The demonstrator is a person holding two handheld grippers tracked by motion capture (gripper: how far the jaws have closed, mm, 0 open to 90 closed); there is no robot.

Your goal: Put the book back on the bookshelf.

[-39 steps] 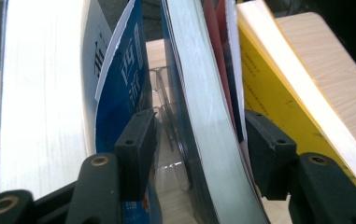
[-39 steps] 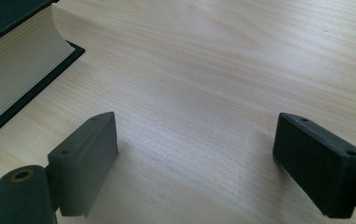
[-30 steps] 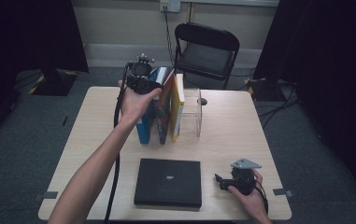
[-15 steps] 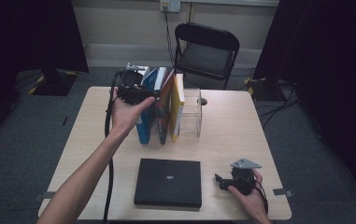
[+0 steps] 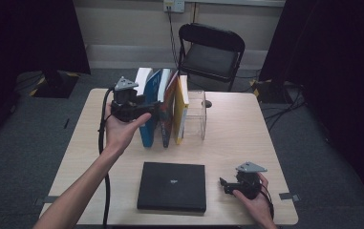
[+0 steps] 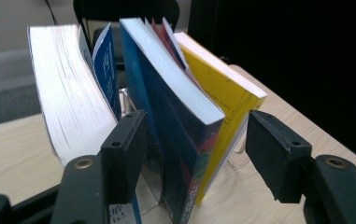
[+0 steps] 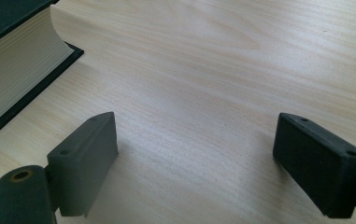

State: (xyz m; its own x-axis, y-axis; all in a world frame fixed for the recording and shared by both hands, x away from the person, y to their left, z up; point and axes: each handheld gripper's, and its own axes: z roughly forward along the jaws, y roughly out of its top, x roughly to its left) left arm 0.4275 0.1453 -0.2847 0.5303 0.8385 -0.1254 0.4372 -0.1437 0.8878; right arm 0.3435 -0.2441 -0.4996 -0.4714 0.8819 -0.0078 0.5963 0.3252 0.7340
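Note:
Several books stand in a row mid-table: a thick white-paged one [image 5: 144,78], a blue one [image 5: 150,121], a dark blue and red one [image 5: 168,114] and a yellow one [image 5: 182,107]. My left gripper [image 5: 153,109] is held at their left end, pointing along the row. In the left gripper view its jaws [image 6: 196,140] stand open astride the dark blue book [image 6: 175,140] and the yellow book [image 6: 222,93], with a gap at the right pad. The white-paged book [image 6: 68,93] leans outside the left jaw. My right gripper [image 5: 225,185] rests open on the table near the front right, nothing between its jaws [image 7: 194,154].
A clear acrylic stand [image 5: 197,114] props the books on the right. A black hardcover book [image 5: 172,186] lies flat near the front edge, its page edge [image 7: 12,70] left of my right gripper. A black folding chair [image 5: 210,52] stands behind the table [image 5: 237,129].
My left hand has moved left and toward the near side, from above the books' tops down to their left end. The right hand and the black book have stayed put.

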